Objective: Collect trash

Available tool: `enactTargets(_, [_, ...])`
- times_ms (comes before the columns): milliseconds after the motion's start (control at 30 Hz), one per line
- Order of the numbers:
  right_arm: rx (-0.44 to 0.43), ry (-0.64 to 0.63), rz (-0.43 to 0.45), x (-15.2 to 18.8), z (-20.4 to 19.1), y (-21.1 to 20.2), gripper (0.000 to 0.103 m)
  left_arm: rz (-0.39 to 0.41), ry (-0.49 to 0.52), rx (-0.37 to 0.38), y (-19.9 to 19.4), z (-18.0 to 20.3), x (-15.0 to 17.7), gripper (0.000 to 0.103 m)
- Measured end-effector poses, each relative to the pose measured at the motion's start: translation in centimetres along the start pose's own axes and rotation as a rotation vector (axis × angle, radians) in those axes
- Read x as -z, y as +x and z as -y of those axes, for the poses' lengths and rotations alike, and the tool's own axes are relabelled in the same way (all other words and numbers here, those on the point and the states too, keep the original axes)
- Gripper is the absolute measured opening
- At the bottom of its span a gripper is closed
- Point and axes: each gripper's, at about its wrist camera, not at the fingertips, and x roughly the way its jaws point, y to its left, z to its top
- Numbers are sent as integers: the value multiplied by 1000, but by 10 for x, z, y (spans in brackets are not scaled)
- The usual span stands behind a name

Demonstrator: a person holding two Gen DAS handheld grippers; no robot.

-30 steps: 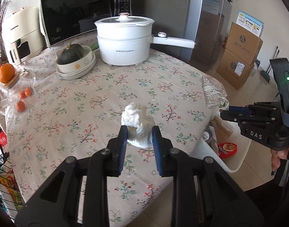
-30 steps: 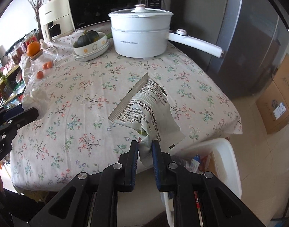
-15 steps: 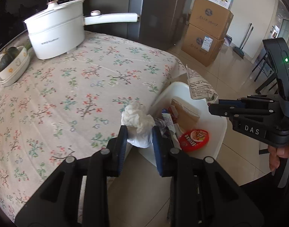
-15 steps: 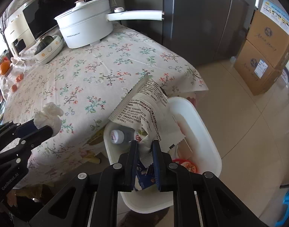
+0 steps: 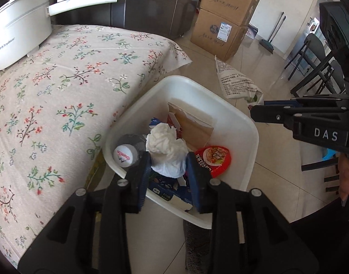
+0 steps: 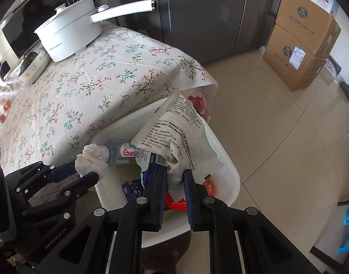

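Observation:
A white trash bin (image 5: pixel 242 123) stands on the floor against the table's edge. It holds a bottle (image 5: pixel 123 155), a red noodle lid (image 5: pixel 214 157), a brown paper bag (image 5: pixel 192 125) and a blue packet. My left gripper (image 5: pixel 169 167) hangs over the bin's near corner. Its jaws are opening, and a crumpled white tissue (image 5: pixel 166 150) still fills the gap and touches both pads. My right gripper (image 6: pixel 175 178) is shut on a printed white snack wrapper (image 6: pixel 174 134) above the bin (image 6: pixel 229 171). The left gripper (image 6: pixel 83 173) and tissue (image 6: pixel 90 162) show at the lower left of the right wrist view.
The table with the floral cloth (image 5: pixel 60 86) lies left of the bin, with a white long-handled pot (image 5: pixel 19 29) at its back. Cardboard boxes (image 5: pixel 222 22) stand by the fridge (image 6: pixel 208 11). Dark chairs (image 5: pixel 316 68) are at the right on the tiled floor.
Both grippers have swung off the table and come down over the bin, each with its piece of trash. The left jaws now stand wider around the tissue.

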Motion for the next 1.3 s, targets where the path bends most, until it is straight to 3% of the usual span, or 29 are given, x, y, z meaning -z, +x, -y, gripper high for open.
enactTargets(33, [1,4,-3,1,2,1,16,-2,-4,-6,0,0,0,56])
enactTargets(133, [4,8,-10,2,4,1,16,23,-9,-29,-7,-1,-2,73])
enactTargets(400, [1,10,-28,1,0,5,16,25,-77,-95,-30,-27,1,83])
enactTargets(667, [-5,4,-65,5,-10,16,17,57,-100,-172,-70,-44,18,92])
enactTargets(933, [-7,3,-80,7,-20,20,18,84,-184,-223,-104,-65,39,99])
enactTargets(1000, [3,2,-85,7,-23,20,33,95,-200,-232,-112,-69,44,99])
enactTargets(1033, [12,3,-84,7,-25,19,57,102,-206,-237,-116,-72,47,100])
enactTargets(1067, [20,5,-73,8,-27,17,71,110,-212,-242,-120,-74,49,100])
enactTargets(1300, [13,-48,-3,10,-50,-6,77,137,-279,-279,-148,-93,65,101])
